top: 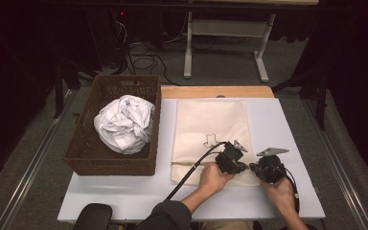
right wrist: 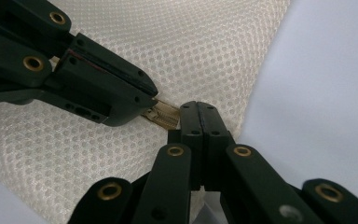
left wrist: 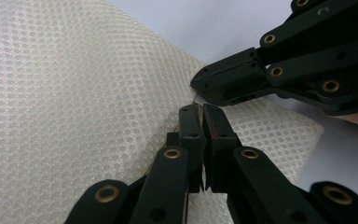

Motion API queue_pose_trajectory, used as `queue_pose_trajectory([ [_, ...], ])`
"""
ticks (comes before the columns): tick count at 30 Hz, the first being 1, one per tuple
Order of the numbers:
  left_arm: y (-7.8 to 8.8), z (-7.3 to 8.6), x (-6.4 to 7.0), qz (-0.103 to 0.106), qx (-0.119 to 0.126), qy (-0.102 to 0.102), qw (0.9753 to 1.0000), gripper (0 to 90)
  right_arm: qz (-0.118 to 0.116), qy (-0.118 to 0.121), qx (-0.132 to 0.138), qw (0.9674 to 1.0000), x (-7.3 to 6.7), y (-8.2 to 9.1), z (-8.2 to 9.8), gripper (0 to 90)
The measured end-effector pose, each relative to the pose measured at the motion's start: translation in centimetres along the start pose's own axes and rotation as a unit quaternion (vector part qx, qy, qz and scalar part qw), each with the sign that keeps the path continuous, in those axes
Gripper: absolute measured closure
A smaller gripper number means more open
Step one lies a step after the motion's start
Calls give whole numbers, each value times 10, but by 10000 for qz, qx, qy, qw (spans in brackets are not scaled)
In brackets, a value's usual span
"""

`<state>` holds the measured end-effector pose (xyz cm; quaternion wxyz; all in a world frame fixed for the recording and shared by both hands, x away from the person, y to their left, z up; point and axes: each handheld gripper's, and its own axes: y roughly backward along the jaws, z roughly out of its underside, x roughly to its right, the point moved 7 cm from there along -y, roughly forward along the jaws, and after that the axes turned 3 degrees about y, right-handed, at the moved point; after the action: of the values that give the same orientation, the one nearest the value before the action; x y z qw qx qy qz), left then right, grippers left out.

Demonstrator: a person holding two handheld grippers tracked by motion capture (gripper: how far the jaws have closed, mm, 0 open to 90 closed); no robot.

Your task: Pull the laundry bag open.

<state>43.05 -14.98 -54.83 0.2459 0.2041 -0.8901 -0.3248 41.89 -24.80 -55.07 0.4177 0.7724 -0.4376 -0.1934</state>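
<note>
Both claws clenched at mesh bag [top: 211, 139] near edge: left claw [left wrist: 201, 108] and right claw [right wrist: 198, 109] pinch the zipper [right wrist: 163, 116]. Step: unzipping. Next: pull apart steadily.

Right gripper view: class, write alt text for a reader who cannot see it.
Two black tongs meet tip to tip over a cream mesh bag: the right tongs rise shut from below, and the left tongs reach in from the upper left, with a brass-coloured zipper between them.

Both hands rested low and close together, the left gripper [top: 239, 166] and right gripper [top: 252, 167] tip to tip, jaws closed.
</note>
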Motion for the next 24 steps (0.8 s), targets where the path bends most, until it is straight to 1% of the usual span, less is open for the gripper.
queue_pose_trajectory([
  [3, 1, 0, 0, 11, 7, 9, 10000, 874, -108, -62, -4, 9999, 1, 1, 1, 900],
  [4, 1, 0, 1, 10, 0, 13, 10000, 875, -102, -122, 53, 9999, 2, 0, 1, 900],
  [7, 1, 2, 0, -8, 7, 11, 10000, 875, -106, -94, 2, 9999, 1, 0, 1, 900],
  [8, 1, 2, 0, -34, 8, 6, 10000, 876, -105, -93, -16, 9999, 1, 1, 1, 900],
  [9, 2, 2, -1, -126, -8, -21, 9999, 876, -94, -101, -4, 9999, 1, 0, 1, 900],
  [10, 5, 3, -2, -104, 16, 11, 9999, 876, -24, -98, -2, 9999, 2, 0, 1, 900],
  [11, 9, 4, -5, -215, 4, -60, 9998, 877, -37, -119, -5, 9999, 2, 0, 2, 900],
  [12, 16, 5, -7, -234, 17, -76, 9997, 877, 6, -111, 7, 9999, 2, 0, 2, 900],
  [13, 21, 6, -8, -250, 24, -101, 9996, 876, -18, -81, -55, 10000, 2, 1, 2, 900],
  [14, 25, 7, -10, -276, 21, -143, 9995, 876, 77, -40, -43, 10000, 1, 0, 1, 900],
  [16, 33, 10, -11, -237, 42, -104, 9997, 875, 106, -21, -67, 9999, 0, 0, 0, 900],
  [17, 33, 11, -11, -211, 56, -103, 9997, 875, 104, -25, -63, 9999, 0, 0, 0, 900],
  [19, 32, 12, -11, -247, 48, -149, 9996, 874, 88, -14, -66, 9999, 1, 0, 1, 900],
  [21, 33, 12, -11, -186, 82, -128, 9997, 874, 71, -19, -47, 10000, 1, 1, 1, 900],
  [22, 33, 13, -11, -183, 80, -140, 9997, 874, 60, -30, 11, 10000, 1, 0, 1, 900],
  [24, 33, 13, -10, -168, 96, -162, 9997, 874, 24, -67, 5, 10000, 2, 0, 1, 900],
])
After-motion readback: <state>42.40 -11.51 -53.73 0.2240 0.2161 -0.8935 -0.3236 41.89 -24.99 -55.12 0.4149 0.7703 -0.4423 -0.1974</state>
